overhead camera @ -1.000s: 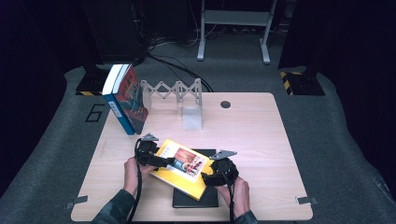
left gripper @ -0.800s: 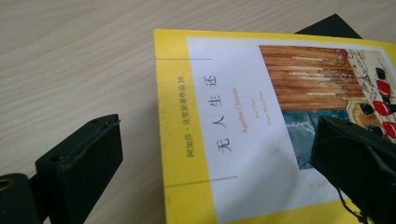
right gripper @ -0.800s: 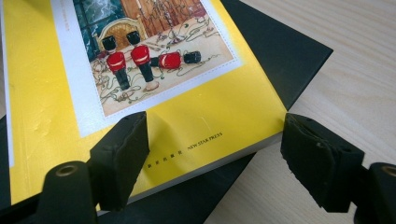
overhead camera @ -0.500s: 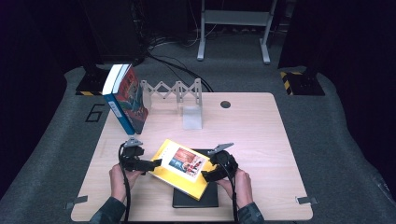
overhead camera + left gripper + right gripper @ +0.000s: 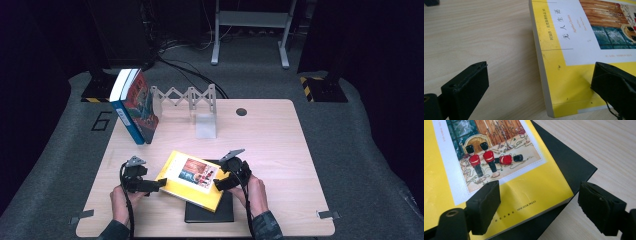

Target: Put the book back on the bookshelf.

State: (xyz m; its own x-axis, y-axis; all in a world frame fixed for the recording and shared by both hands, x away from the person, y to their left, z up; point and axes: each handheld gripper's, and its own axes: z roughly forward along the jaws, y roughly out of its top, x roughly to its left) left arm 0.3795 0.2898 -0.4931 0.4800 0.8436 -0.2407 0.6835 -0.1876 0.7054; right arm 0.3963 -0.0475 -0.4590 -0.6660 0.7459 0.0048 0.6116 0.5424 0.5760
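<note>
High view showed a person at a wooden table (image 5: 280,150) with a hand-held gripper in each hand, flanking a yellow book (image 5: 192,179) that lay flat and askew on a black book (image 5: 210,212) near the table's front edge. The left hand-held gripper (image 5: 157,184) stood at the yellow book's left corner, its jaws wide apart and gripping nothing; in the left gripper view one jaw hung over the bare table and the other over the yellow cover (image 5: 574,75), the book's edge between them. The right hand-held gripper (image 5: 220,182) sat at the book's right side; its jaws had just been opening and held nothing, one above the cover (image 5: 524,192), the other out beyond the black book's corner (image 5: 574,162).

Judging by the pose, the step in hand was taking up the yellow book. To do it well, each pair of jaws would likely need to drop lower and straddle the book's edge squarely, catching the yellow book alone and leaving the black one beneath, then close together so the book lifted level.

At the back left, an expanding rack (image 5: 185,97) served as the only holder: two books (image 5: 134,107) leaned at its left end, while its other slots stood vacant. A clear block (image 5: 206,125) stood just in front of it.
</note>
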